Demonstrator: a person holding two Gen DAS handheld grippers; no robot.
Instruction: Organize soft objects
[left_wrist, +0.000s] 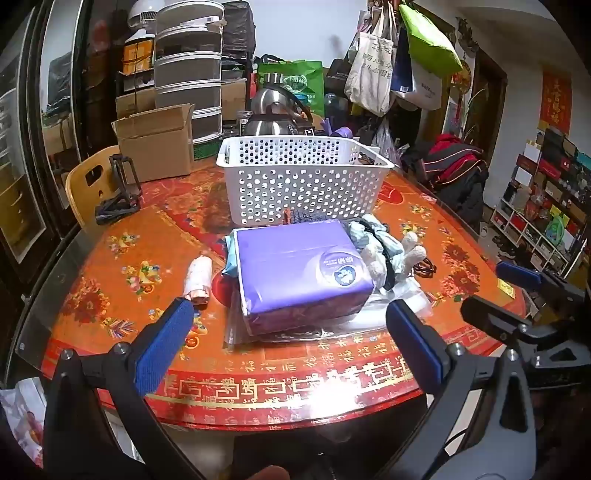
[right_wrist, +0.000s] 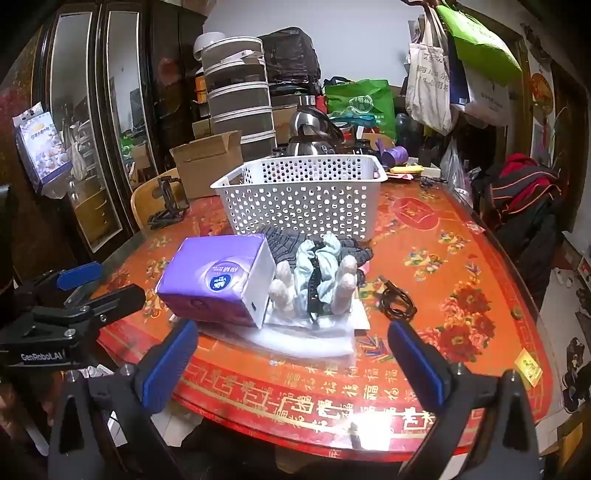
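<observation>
A purple tissue pack (left_wrist: 299, 273) (right_wrist: 218, 280) lies on clear plastic bags (right_wrist: 314, 332) in the middle of the red table. Beside it is a heap with a light blue scrunchie (right_wrist: 317, 266), white gloves (right_wrist: 347, 284) and dark grey knit gloves (right_wrist: 280, 236). A small rolled pale cloth (left_wrist: 199, 275) lies left of the pack. Behind them stands a white perforated basket (left_wrist: 303, 177) (right_wrist: 303, 192). My left gripper (left_wrist: 291, 343) hangs open just short of the pack, holding nothing. My right gripper (right_wrist: 291, 358) is open near the table's front edge, before the heap.
A black hair tie (right_wrist: 397, 301) lies right of the heap. A cardboard box (left_wrist: 155, 144), a black stand (left_wrist: 122, 199), a steel kettle (left_wrist: 273, 114) and stacked containers crowd the table's far side. A wooden chair back (left_wrist: 88, 184) is at the left. Bags hang at the right.
</observation>
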